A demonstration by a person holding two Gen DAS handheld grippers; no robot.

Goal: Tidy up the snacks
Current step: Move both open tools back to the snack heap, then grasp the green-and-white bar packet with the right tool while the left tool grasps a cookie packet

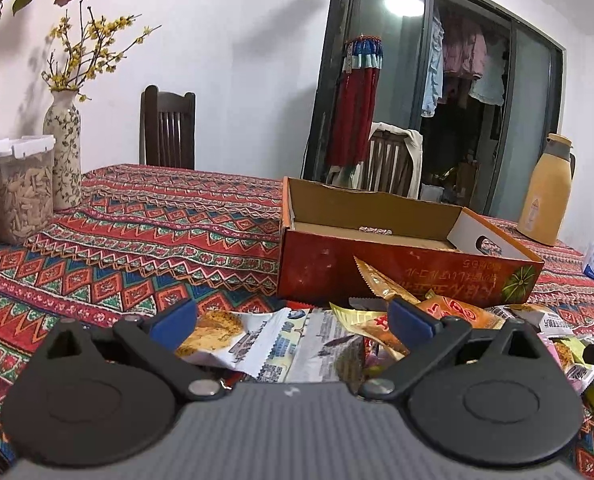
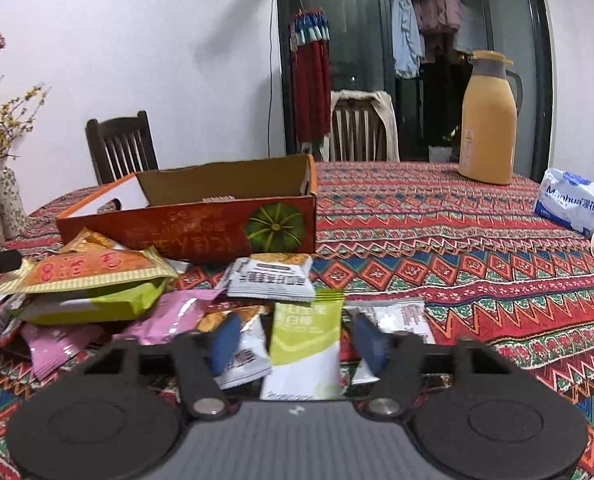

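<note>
Right wrist view: the right gripper (image 2: 293,344) stands apart around a green-and-white snack packet (image 2: 305,344) lying on the counter (image 2: 457,248) before the orange box (image 2: 201,228). The packet is probably light, crinkly and slippery, best pinched across its puffed middle.

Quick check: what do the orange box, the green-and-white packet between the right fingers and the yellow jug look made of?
Orange box: printed cardboard, plain brown inside, scuffed, matte. Green-and-white packet: thin plastic or foil film, glossy, crinkled, crimped top edge. Yellow jug: smooth, satin, probably plastic or coated metal; cannot tell which.
</note>
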